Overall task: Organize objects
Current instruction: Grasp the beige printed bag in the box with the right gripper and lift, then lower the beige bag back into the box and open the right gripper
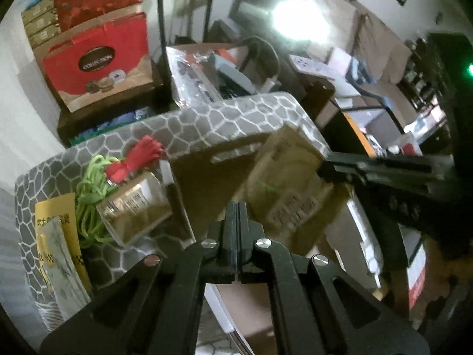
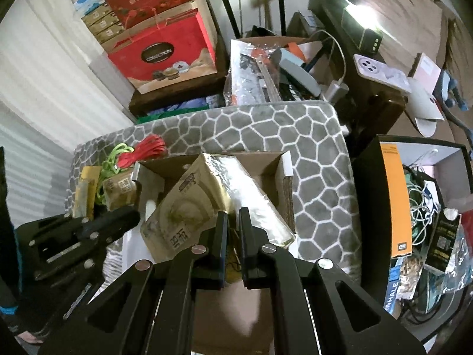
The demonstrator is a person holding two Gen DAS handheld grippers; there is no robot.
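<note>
So the right hand-held gripper (image 2: 233,222) is clamped on the near edge of the gold foil pouch (image 2: 207,204), which hangs tilted over the open cardboard box (image 2: 280,174) on the grey pebble-pattern surface (image 2: 319,177). The pouch's far end looks to be already dipping inside the box. The left hand-held gripper (image 1: 238,210) sits closed on nothing, just beside the box. If I'm doing this, I'd lower the pouch flat along the box's long side before letting go, so it doesn't prop against the wall. The smaller gold packet (image 1: 133,204), green cord (image 1: 88,195) and red cord (image 1: 139,156) sit left of the box, probably next.
</note>
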